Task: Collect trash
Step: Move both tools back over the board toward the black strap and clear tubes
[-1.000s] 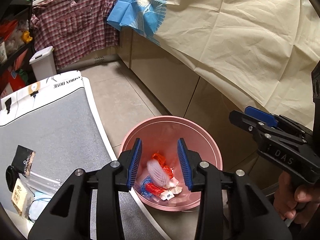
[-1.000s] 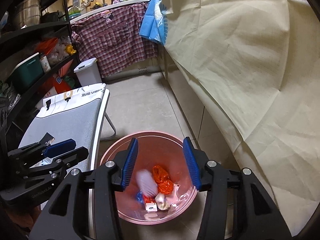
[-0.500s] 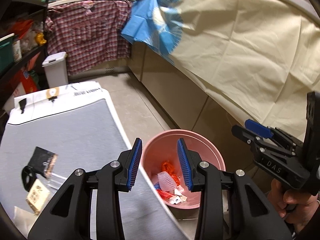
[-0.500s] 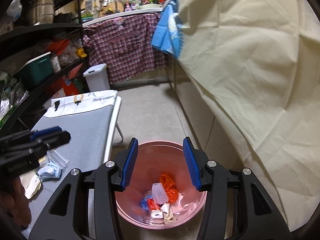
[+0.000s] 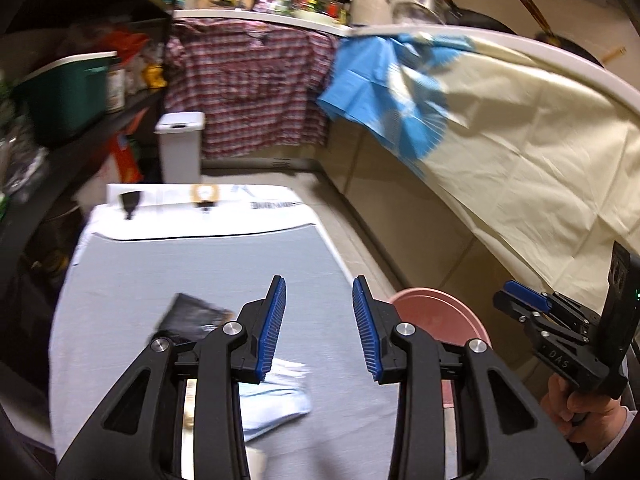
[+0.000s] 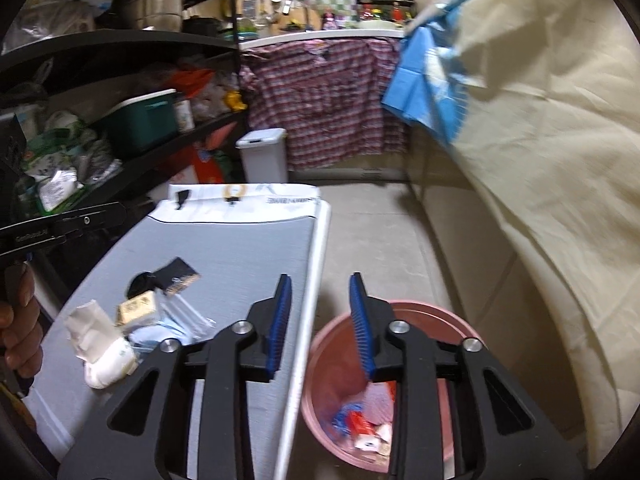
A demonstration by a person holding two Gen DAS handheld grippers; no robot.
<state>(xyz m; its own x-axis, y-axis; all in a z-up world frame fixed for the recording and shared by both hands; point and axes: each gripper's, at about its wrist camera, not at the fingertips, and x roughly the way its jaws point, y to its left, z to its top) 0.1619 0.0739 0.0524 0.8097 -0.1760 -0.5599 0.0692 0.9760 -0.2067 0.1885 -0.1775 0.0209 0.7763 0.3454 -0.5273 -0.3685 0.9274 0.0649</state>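
Observation:
On the grey table top (image 5: 200, 260) (image 6: 240, 248) lies a cluster of trash: a black packet (image 5: 192, 314) (image 6: 178, 276), a light-blue mask (image 5: 276, 396) (image 6: 152, 336), a tan box (image 6: 138, 306), a clear bag (image 6: 188, 312) and a crumpled white tissue (image 6: 100, 352). My left gripper (image 5: 319, 280) (image 6: 120, 212) hovers over the table just right of the packet, jaws closing a little with nothing between them. My right gripper (image 6: 319, 277) (image 5: 506, 298) straddles the table's edge and the pink bin (image 6: 420, 304) (image 5: 436, 308). Its jaws are closing on nothing. Wrappers (image 6: 360, 424) lie in the bin.
A cream cloth (image 5: 520, 140) (image 6: 540, 140) hangs over the counter on the right, with a blue cloth (image 5: 384, 88) and a plaid shirt (image 6: 320, 100) beyond. A white pedal bin (image 5: 180, 148) (image 6: 264, 156) stands behind the table. Packed dark shelves (image 6: 120, 120) line the left. Bare floor (image 6: 372, 220) runs between table and counter.
Both grippers have swung left from above the pink bin toward the table. The white mesh piece that was falling now lies in the bin. The right jaws have narrowed.

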